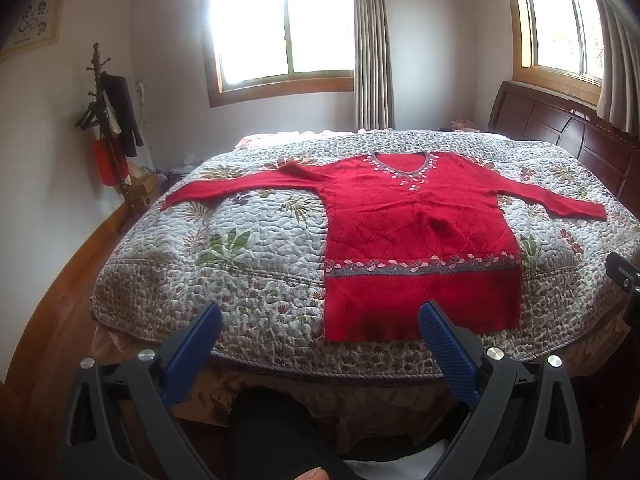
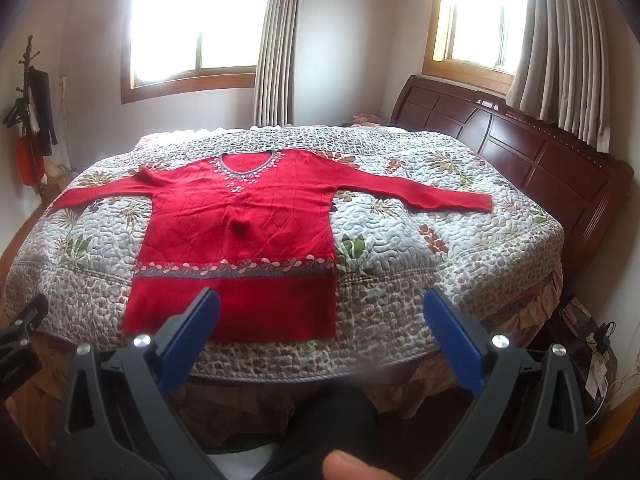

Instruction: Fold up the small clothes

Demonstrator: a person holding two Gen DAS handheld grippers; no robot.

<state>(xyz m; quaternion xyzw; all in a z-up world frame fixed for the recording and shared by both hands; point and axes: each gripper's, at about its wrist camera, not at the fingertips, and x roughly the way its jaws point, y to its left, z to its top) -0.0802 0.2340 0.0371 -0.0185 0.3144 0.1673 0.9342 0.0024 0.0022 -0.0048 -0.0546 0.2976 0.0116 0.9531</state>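
Red knit, a sweater (image 1: pixel 420 232), is shown in the left wrist view laid flat and face up on the quilt (image 1: pixel 248 248) of a bed, collar toward the far side, hem near the front edge, both sleeves spread outward. The left gripper (image 1: pixel 320 320) is held short of the bed with its blue fingers (image 1: pixel 444 344) wide apart and nothing between them; the hem's left corner (image 1: pixel 332 332) appears between the jaws, though no contact is made. A dark edge of the other tool is glimpsed at the far right of this view. In the right wrist view the same sweater (image 2: pixel 240 216) is seen left of centre, its right sleeve (image 2: pixel 420 196) stretched toward the headboard (image 2: pixel 540 152). The right gripper (image 2: pixel 320 316) is likewise spread and empty, held clear of the cloth, with the hem's right corner (image 2: pixel 328 328) just beside its left finger. No fold is judged to have been made yet. For a clean first fold, a sleeve cuff is best pinched in a thin bite so that the quilt is not caught with it, then carried across the chest while the body is kept flat. Both layers of knit should be taken at the hem, since soft ribbing is likely to slip or stretch if pulled unevenly.
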